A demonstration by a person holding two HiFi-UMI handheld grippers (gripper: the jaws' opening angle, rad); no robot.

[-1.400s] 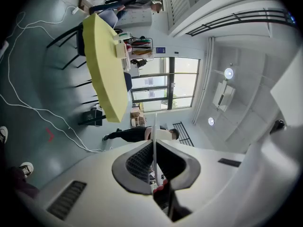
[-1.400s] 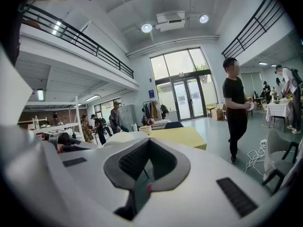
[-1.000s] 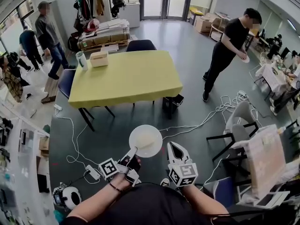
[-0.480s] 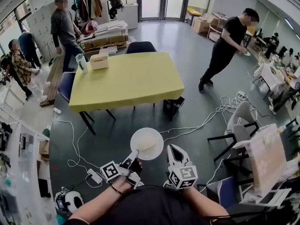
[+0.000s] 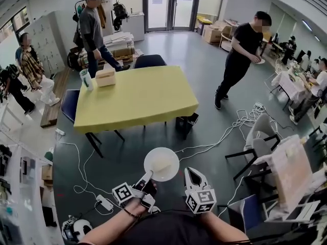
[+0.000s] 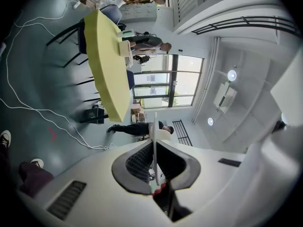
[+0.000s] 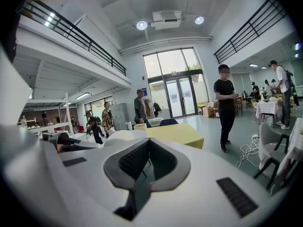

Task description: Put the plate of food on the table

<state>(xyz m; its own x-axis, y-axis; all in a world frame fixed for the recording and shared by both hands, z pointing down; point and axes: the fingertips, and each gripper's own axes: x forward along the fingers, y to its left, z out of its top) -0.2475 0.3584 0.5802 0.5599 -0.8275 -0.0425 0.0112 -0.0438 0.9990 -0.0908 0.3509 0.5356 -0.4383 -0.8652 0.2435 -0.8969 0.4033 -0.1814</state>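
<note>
A white plate (image 5: 161, 164) with pale food on it hangs over the grey floor, just in front of me. My left gripper (image 5: 146, 178) is shut on its near-left rim. In the left gripper view the plate's rim (image 6: 155, 143) shows edge-on, pinched between the dark pads. My right gripper (image 5: 190, 173) floats to the right of the plate, apart from it. Its pads (image 7: 137, 161) meet with nothing between them. The table with a yellow cloth (image 5: 135, 96) stands a few steps ahead and also shows in both gripper views, table (image 6: 109, 65) and table (image 7: 177, 134).
A tissue box (image 5: 106, 77) and a cup (image 5: 86, 79) stand at the table's far left. Dark chairs (image 5: 149, 60) surround it. White cables (image 5: 214, 139) and a power strip (image 5: 104, 203) lie on the floor. A person in black (image 5: 237, 60) stands right; another in grey (image 5: 94, 29) behind the table.
The plate stays gripped in my left gripper and sits a little lower in view. The person in grey has walked right, behind the table. The person in black has stepped left.
</note>
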